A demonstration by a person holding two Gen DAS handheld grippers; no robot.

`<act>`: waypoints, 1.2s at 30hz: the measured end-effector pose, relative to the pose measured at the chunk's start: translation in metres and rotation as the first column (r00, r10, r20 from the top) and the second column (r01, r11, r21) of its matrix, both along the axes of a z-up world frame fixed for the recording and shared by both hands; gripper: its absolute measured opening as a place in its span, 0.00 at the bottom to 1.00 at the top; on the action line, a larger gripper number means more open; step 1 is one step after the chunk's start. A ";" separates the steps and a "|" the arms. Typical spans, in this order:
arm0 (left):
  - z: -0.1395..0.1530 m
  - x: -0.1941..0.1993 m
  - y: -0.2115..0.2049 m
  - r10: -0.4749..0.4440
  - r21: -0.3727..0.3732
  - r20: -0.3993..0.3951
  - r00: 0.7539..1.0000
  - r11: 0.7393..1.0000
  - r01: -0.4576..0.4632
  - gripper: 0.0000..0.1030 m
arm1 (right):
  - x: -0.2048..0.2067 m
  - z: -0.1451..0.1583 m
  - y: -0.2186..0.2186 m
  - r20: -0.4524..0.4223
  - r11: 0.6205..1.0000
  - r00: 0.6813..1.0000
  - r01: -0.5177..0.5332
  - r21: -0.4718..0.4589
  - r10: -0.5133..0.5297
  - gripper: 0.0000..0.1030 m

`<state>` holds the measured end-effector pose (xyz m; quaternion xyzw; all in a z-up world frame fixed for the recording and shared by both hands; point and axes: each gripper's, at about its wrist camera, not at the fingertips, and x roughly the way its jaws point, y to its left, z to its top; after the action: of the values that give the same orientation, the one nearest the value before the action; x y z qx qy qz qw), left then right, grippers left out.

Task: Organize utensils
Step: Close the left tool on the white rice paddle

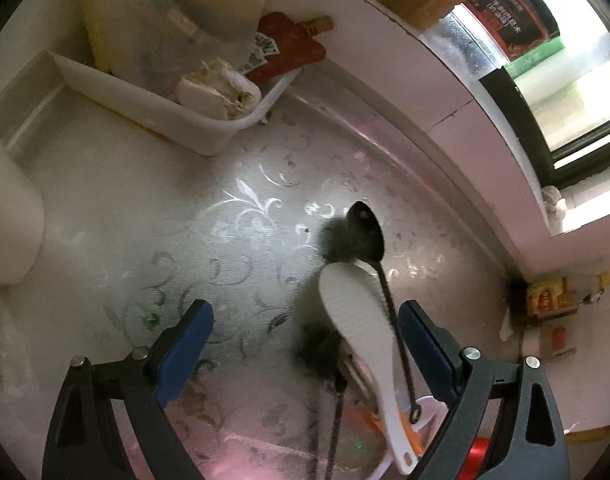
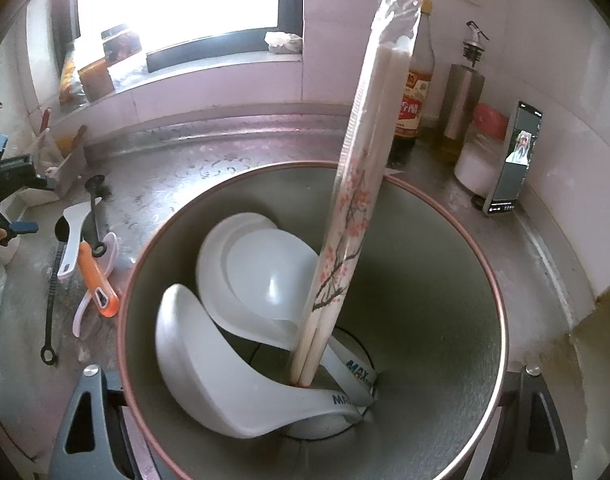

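1. Left wrist view: the left tool [image 1: 305, 340] hangs over the patterned metal counter [image 1: 185, 220] with its blue-padded jaws spread wide and nothing between the pads.
2. Just ahead of it, at about 1 o'clock from the tool's centre, lies a white rice paddle [image 1: 357, 320]. A black spoon [image 1: 365, 232] lies along the paddle's right edge, its bowl pointing away at 12 o'clock. I cannot tell whether the two touch.
3. At 6 o'clock the paddle's handle crosses an orange-handled peeler [image 1: 409, 428] and a twisted black handle [image 1: 339, 408].
4. At 10 o'clock, well apart, a white tray [image 1: 165, 108] holds bags and sauce packets.
5. Judgement: the paddle is the likely pick. It would pay to centre the jaws over its narrower neck, clear of the spoon's stem, so only one utensil lifts.
6. Right wrist view: the right tool [image 2: 305, 432] is clamped across a steel utensil cup [image 2: 445, 280], its rim filling the frame.
7. Inside stand two white ladles [image 2: 245, 312] at 9 o'clock and wrapped chopsticks [image 2: 361, 184] near the centre.
8. The loose pile lies on the counter at 9 o'clock of the cup, the other tool beyond it.
9. Judgement: holding the cup steady, free side toward the pile, should ease the drop.
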<state>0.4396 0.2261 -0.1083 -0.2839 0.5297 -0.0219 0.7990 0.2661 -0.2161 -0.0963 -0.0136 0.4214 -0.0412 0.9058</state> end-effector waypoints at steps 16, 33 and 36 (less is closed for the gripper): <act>-0.033 0.020 -0.004 -0.016 -0.239 -0.004 1.000 0.971 0.014 0.67 | 0.004 -0.002 0.004 -0.023 1.000 0.999 0.031 0.002 -0.031 0.87; -0.051 0.015 0.013 0.039 -0.383 -0.044 0.998 0.922 -0.053 0.32 | 0.008 -0.002 0.006 -0.023 0.999 0.999 0.039 0.000 -0.039 0.87; -0.054 0.013 0.018 0.049 -0.398 -0.040 0.998 0.915 -0.061 0.30 | 0.008 -0.002 0.004 -0.024 0.999 0.999 0.040 0.005 -0.040 0.87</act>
<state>0.4530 0.2441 -0.1618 -0.4557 0.5178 -0.1028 0.7167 0.2738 -0.2125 -0.0981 -0.0030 0.4323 -0.0581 0.8998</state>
